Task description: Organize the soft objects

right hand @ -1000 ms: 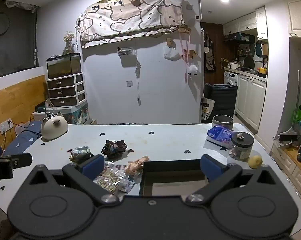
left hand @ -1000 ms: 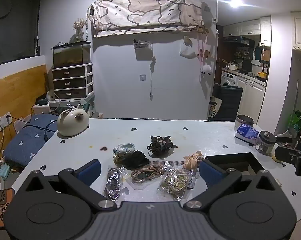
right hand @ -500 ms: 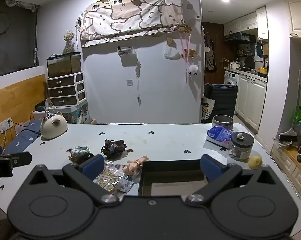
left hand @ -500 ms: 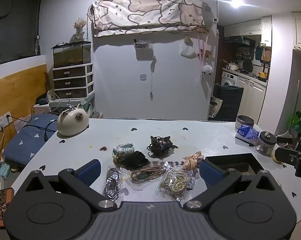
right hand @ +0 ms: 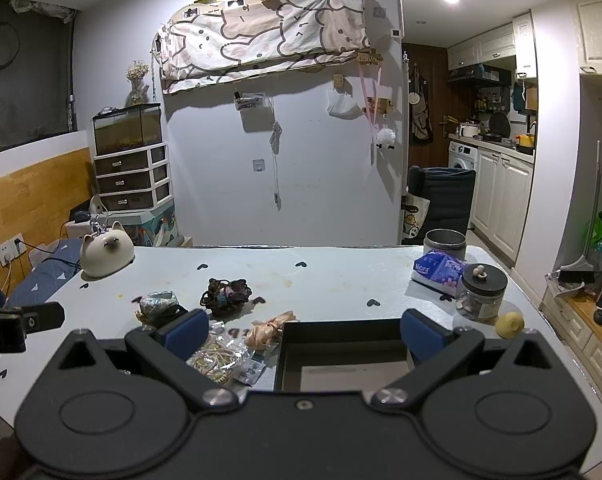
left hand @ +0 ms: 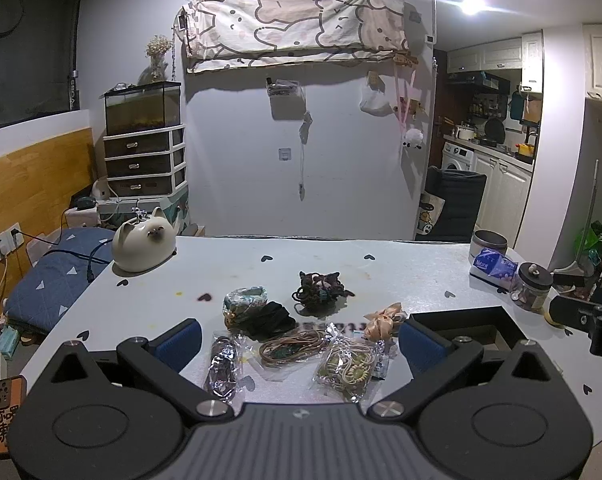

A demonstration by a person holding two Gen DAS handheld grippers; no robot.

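Observation:
Hair ties and scrunchies lie in a cluster on the white table [left hand: 401,268]. A patterned scrunchie [left hand: 245,300] touches a black one [left hand: 271,318]; a dark tangle of ties [left hand: 319,291] sits behind, a peach bow [left hand: 385,320] to the right. Three clear bags of elastics [left hand: 347,364] [left hand: 291,348] [left hand: 222,362] lie nearest. A dark open box [right hand: 341,354] stands right of them. My left gripper [left hand: 299,340] hovers open over the bags, holding nothing. My right gripper [right hand: 305,330] is open above the box's near edge, empty.
A cat-shaped ceramic pot [left hand: 143,242] sits at the table's far left corner. At the right stand a tissue pack [right hand: 439,270], a metal tin [right hand: 445,242], a lidded glass jar [right hand: 483,294] and a small yellow ball [right hand: 509,325]. A phone [left hand: 7,412] lies at the left edge.
None of the objects has moved. Both grippers stay open and hold almost still; the right wrist view has shifted very slightly.

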